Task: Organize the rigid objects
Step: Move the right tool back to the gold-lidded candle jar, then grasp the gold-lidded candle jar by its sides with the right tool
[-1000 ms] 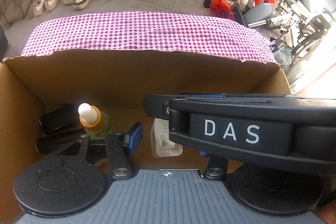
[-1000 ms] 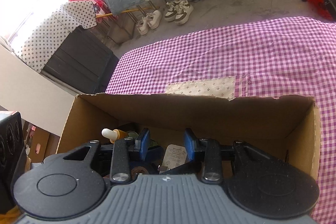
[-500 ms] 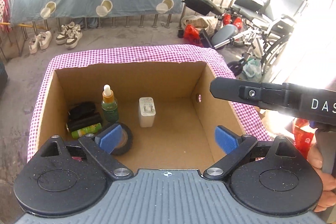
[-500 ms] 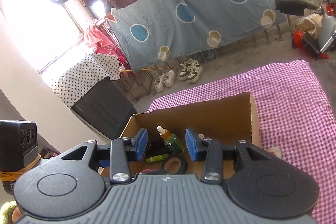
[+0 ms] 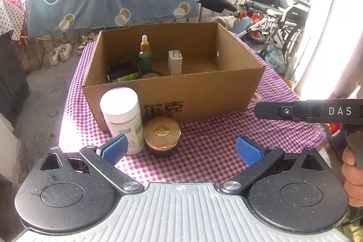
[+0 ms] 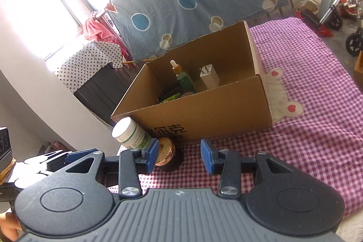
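From the left wrist, the cardboard box already holds a dropper bottle and a charger — a white jar and gold-lidded jar wait outside; the left gripper is opening, empty. From the right wrist, the right gripper stands partly spread, empty — both jars remain.

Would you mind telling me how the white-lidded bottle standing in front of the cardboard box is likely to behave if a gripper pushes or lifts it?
The white-lidded bottle stands upright and taller than wide, so a high push would probably tip it, and on its round side it would likely roll. It looks rigid, with a smooth wall, so pads may slip a little. The gold-lidded jar stands close beside it and might get knocked.
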